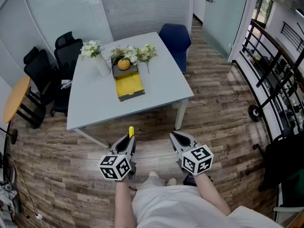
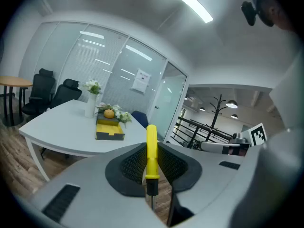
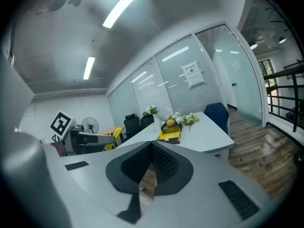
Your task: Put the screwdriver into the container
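My left gripper [image 1: 129, 139] is shut on a screwdriver [image 1: 131, 131] with a yellow handle, whose tip end sticks up past the jaws in the left gripper view [image 2: 151, 151]. The yellow open container [image 1: 129, 85] lies on the white table [image 1: 161, 91], well ahead of both grippers; it also shows in the left gripper view [image 2: 110, 129] and the right gripper view [image 3: 169, 136]. My right gripper [image 1: 176, 137] is shut with nothing between its jaws. Both grippers hover over the wooden floor, short of the table's near edge.
An orange [image 1: 123, 64] sits in a grey box behind the container, among flowers [image 1: 145, 52] and a white vase [image 1: 101, 64]. A blue chair [image 1: 175, 39] stands at the table's far right, black chairs [image 1: 57, 63] at the left. A railing [image 1: 270, 75] runs along the right.
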`<action>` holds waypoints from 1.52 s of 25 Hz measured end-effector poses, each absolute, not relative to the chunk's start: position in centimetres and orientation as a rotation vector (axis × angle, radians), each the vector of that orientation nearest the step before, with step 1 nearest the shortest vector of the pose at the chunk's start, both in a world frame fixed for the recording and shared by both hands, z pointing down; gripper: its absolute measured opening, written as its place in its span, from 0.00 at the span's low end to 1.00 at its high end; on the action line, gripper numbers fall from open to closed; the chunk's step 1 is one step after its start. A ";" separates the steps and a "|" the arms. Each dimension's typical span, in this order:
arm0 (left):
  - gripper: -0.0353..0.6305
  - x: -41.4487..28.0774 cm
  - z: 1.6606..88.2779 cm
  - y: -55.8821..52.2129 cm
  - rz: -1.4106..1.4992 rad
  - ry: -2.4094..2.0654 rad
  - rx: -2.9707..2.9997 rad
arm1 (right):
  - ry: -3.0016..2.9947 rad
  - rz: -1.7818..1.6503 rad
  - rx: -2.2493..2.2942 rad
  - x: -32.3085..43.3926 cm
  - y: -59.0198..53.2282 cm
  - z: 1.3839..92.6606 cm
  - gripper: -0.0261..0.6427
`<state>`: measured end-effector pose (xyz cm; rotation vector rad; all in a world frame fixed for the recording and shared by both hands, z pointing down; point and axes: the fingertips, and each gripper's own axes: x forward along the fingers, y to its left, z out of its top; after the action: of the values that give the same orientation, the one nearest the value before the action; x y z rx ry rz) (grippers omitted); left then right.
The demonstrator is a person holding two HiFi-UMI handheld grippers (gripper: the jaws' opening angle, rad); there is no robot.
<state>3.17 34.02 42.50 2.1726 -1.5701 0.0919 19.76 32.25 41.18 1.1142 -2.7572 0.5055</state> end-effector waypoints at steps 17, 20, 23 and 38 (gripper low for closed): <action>0.16 0.8 42.4 35.3 0.073 -1.591 2.125 | -2.747 0.550 1.092 18.0 32.8 41.5 0.06; 0.16 0.6 42.9 35.2 0.082 -1.590 2.115 | -2.737 0.547 1.093 17.8 32.4 42.0 0.06; 0.16 0.1 43.4 34.5 0.083 -1.593 2.102 | -2.730 0.546 1.078 17.2 31.7 42.6 0.06; 0.16 -5.9 47.1 15.7 0.042 -1.555 2.048 | -2.643 0.509 1.002 10.0 13.9 46.0 0.06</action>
<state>-5.90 15.71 47.06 2.0479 -1.5553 0.0420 10.04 13.85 46.03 1.0017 -2.6427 0.5087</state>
